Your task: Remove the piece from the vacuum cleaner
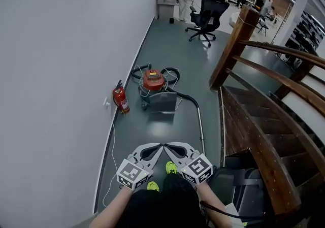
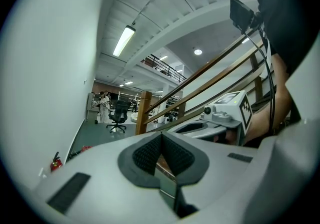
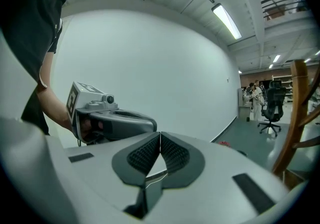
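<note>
Approach step: left tool (image 1: 159, 147), right tool (image 1: 167, 147) both clenched, empty; vacuum cleaner (image 1: 153, 80) well ahead on floor (image 1: 170, 36). Walk close before unclenching.

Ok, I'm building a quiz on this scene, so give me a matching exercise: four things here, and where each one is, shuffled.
1 vacuum cleaner
2 fire extinguisher
3 office chair
4 staircase

A farthest away, black
B at the right, wooden
C against the white wall
D standing clear of the wall, hose trailing from it

Pairs: 1-D, 2-C, 3-A, 4-B
</note>
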A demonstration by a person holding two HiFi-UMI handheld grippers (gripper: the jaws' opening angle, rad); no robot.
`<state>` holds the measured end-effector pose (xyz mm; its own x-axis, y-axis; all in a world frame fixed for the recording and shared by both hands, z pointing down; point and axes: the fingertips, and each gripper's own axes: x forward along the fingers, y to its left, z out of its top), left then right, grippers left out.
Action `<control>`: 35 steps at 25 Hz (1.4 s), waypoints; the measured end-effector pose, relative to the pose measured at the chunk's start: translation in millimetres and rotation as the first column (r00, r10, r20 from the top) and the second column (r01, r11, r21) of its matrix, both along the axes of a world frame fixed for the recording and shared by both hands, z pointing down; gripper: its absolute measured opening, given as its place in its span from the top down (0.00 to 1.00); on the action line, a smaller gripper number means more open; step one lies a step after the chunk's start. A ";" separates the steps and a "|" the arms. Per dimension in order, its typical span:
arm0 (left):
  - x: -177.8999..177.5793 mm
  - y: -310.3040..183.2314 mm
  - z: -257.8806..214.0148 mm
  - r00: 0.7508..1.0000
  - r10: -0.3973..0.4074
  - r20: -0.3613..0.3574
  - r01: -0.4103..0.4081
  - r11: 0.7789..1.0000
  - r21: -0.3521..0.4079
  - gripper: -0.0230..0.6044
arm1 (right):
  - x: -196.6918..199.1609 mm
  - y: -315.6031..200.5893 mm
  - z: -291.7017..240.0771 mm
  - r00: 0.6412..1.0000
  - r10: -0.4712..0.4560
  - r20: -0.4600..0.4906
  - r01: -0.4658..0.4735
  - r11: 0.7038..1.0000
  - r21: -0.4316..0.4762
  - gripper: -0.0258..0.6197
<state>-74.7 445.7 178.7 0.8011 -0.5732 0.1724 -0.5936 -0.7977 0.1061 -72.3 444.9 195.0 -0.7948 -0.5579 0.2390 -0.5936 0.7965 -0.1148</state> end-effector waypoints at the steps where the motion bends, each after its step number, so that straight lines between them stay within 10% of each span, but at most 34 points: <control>1: -0.5 -2.7 1.1 1.000 -0.002 0.000 0.002 1.000 -0.004 0.95 | -0.6 -2.9 0.9 1.000 -0.004 0.000 0.004 1.000 -0.003 0.94; 35: 72.4 -227.2 41.3 0.989 -0.140 0.050 0.146 0.982 -0.124 0.95 | 70.2 -227.9 38.3 0.975 -0.219 0.025 0.220 0.970 -0.107 0.94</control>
